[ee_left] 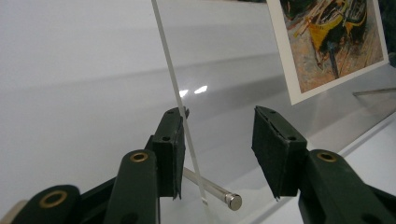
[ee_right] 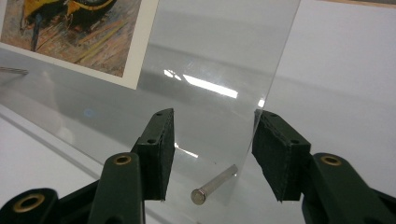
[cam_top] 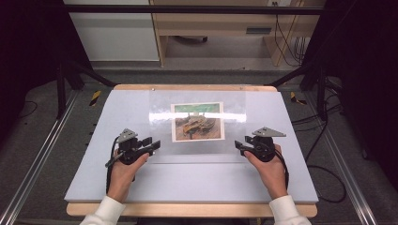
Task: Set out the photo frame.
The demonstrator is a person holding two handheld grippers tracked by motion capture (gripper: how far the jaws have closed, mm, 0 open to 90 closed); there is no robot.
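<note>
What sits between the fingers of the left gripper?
In the left gripper view, the clear panel's edge and a small metal pin lie between the left gripper's fingers, which do not clamp them.

The high view looks forward and down from the person's side, taking in the whole table [cam_top: 94, 140] from some distance. Each gripper view sits close behind its own jaws, looking along them at a side edge of the clear sheet [ee_left: 224, 70] standing between them. All three share that sheet and the boat picture [ee_right: 74, 32] beyond the jaws.
</note>
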